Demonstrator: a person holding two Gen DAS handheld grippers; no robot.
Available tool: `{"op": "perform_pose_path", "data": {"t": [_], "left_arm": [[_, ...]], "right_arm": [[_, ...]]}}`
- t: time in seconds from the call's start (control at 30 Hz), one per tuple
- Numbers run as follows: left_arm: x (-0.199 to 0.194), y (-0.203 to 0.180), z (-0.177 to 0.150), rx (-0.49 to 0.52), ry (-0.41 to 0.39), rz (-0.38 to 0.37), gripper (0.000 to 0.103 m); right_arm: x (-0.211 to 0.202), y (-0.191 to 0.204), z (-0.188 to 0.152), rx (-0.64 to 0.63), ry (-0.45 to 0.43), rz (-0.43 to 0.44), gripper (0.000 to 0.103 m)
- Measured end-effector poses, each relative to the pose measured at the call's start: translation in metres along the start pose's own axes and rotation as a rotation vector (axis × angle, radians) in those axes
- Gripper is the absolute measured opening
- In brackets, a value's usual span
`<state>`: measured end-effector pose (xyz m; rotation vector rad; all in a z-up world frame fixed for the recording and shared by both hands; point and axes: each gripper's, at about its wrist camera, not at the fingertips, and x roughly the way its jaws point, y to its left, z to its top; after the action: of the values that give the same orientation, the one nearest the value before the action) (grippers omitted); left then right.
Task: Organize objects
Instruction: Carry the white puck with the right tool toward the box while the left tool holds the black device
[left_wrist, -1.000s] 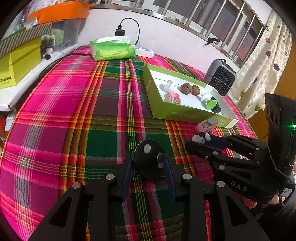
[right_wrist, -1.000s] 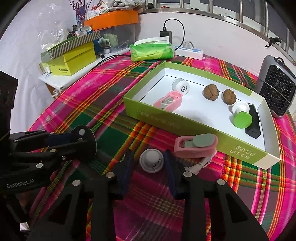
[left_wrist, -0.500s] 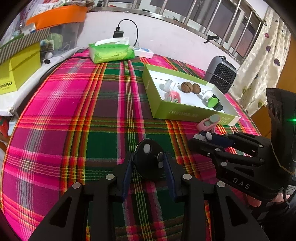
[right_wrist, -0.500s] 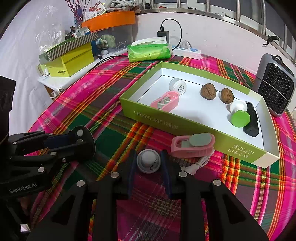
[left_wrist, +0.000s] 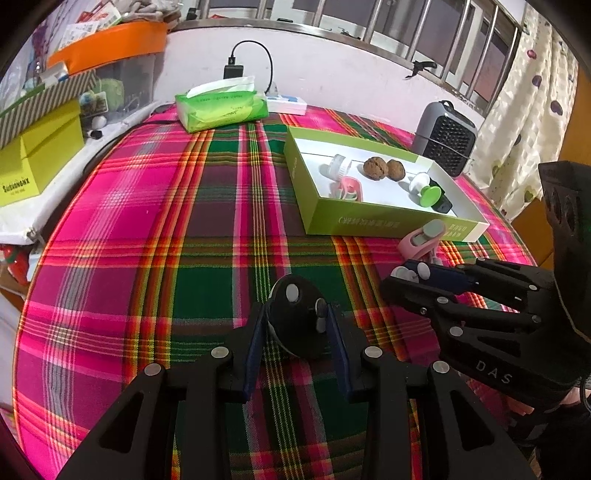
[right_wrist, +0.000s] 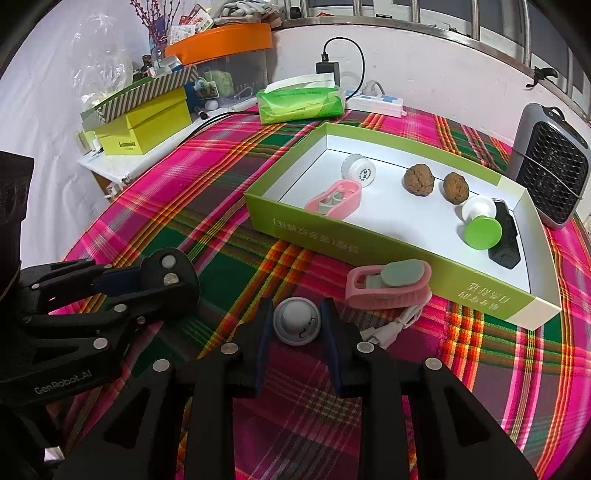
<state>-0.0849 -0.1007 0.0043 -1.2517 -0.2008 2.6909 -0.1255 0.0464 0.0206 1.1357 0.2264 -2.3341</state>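
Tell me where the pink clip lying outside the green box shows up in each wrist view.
Left wrist view: pink clip sits right of centre, against the green box's near wall, beyond the right tongs.
Right wrist view: pink clip sits just right of centre, against the same wall, beyond the white round piece.
Shared landmark: the green tissue pack.

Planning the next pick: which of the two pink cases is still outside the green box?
The pink case with the grey oval lid, lying on the tablecloth against the box's front wall.
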Motion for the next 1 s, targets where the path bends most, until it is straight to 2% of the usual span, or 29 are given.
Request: {"op": "perform_pose_path", "data": {"t": [0.7,1.0], "left_arm": [[-0.006,-0.005,0.006,0.020,-0.010,0.006,0.028],[-0.016,-0.014,0.019,0.050,-0.049,-0.006,0.028]], "right_arm": [[-0.011,0.000,-0.006,0.024,-0.023,0.038,0.027],[-0.031,-0.011,0.001,0.049,-0.076,0.025,0.027]]}}
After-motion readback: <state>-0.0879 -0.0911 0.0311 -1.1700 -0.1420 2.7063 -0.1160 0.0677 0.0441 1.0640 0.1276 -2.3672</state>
